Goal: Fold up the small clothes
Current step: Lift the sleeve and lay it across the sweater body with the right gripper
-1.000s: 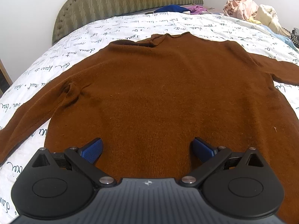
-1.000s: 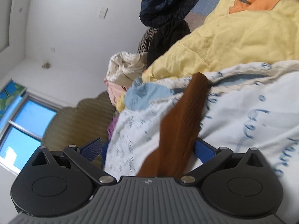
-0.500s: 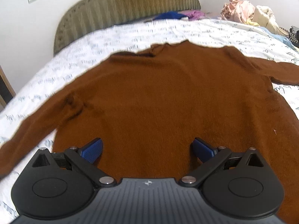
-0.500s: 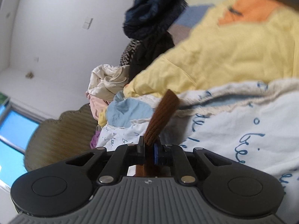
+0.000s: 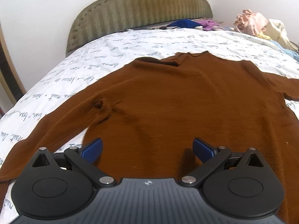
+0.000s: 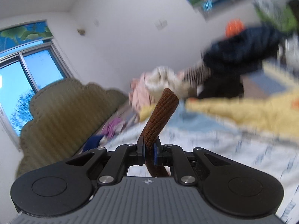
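Right gripper (image 6: 149,150) clamped on brown sweater cuff (image 6: 161,112), cuff poking toward 1 o'clock. Left gripper (image 5: 147,146) spread wide, empty, over brown sweater (image 5: 186,100) flat on bedsheet (image 5: 115,48).

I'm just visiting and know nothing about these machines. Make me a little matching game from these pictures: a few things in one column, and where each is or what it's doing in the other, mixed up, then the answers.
Things:
1. left tool
2. right tool
3. brown sweater
4. headboard

States or places:
A. spread flat on the white printed bedsheet
B. shut on the ribbed sleeve cuff
C. upright against the white wall, olive green
D. open, above the sweater's lower part

Pairs: 1-D, 2-B, 3-A, 4-C
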